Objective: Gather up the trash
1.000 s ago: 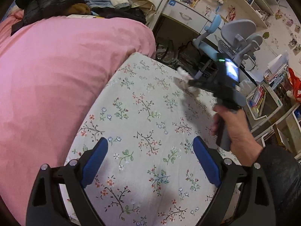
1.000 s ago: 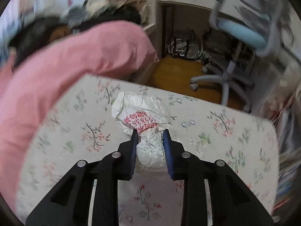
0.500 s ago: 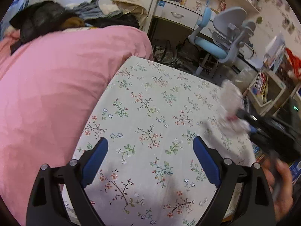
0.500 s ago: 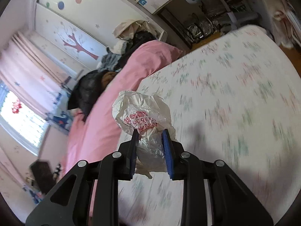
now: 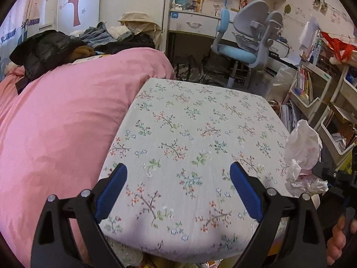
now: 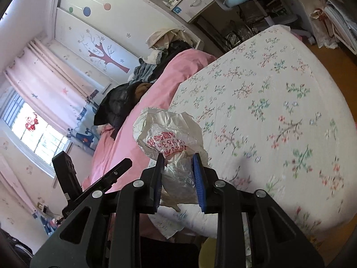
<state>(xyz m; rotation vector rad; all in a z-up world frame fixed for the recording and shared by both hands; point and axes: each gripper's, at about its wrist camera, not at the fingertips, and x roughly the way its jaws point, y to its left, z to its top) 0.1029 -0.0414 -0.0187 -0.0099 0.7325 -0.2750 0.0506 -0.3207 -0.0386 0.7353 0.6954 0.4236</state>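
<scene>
The right gripper (image 6: 177,165) is clamped on a crumpled white plastic bag (image 6: 169,136) with red printing on it, the blue pads pressing in on the bag's lower, bunched part while the fuller upper part puffs out above the fingertips. The bag hangs in the air off the near edge of the bed, clear of the floral sheet (image 6: 267,102). From the left wrist view the same bag (image 5: 303,156) shows at the right side, beyond the corner of the mattress, with the black body of the right gripper (image 5: 330,176) just behind it and a bare hand (image 5: 341,241) gripping the handle lower down.

The left gripper (image 5: 178,185) hovers over the foot of the bed with its blue-padded fingers spread wide apart and nothing between them; only the floral sheet (image 5: 189,134) lies under it.

A pink duvet (image 5: 62,120) is heaped along the left half of the bed, touching the sheet's edge, and a black jacket (image 5: 44,49) and a pile of clothes (image 5: 107,33) sit at its far end. Past the bed stands a blue and grey desk chair (image 5: 245,44) in front of a white desk (image 5: 196,24), and a shelf of books (image 5: 305,84) is to the right
</scene>
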